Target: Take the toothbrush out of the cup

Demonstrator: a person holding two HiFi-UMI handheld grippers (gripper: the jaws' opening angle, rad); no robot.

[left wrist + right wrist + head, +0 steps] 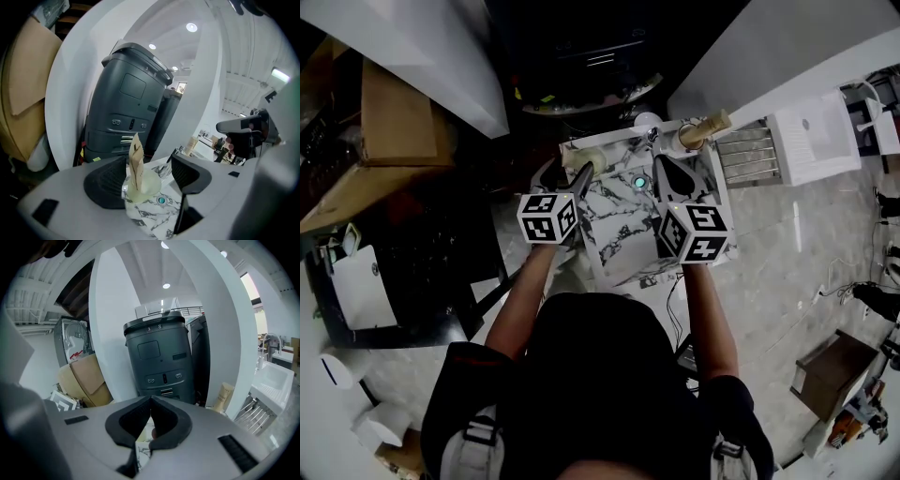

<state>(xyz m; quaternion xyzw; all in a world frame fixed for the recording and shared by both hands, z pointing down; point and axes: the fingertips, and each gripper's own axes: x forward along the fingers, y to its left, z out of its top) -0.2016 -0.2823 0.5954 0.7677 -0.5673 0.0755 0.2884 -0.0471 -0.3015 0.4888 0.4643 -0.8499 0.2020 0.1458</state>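
Observation:
A pale translucent cup (142, 186) stands on the marble table top (154, 218). A toothbrush in a brown paper sleeve (136, 161) stands upright in it. My left gripper (147, 176) is open, with the cup between its jaws: the cup sits close by the left pad, and a gap shows at the right pad. From the head view, the cup (592, 161) is at the table's far left corner, in front of the left gripper (567, 173). My right gripper (151, 401) is shut with nothing in it, and it hovers over the table's right side (664, 169).
A beige tube (708, 128) stands in a white holder at the table's far right corner. A small teal dot (639, 182) marks the marble. Beyond it are a dark grey machine (131, 108), cardboard (394, 112), a wire rack (750, 155) and a white basin (811, 136).

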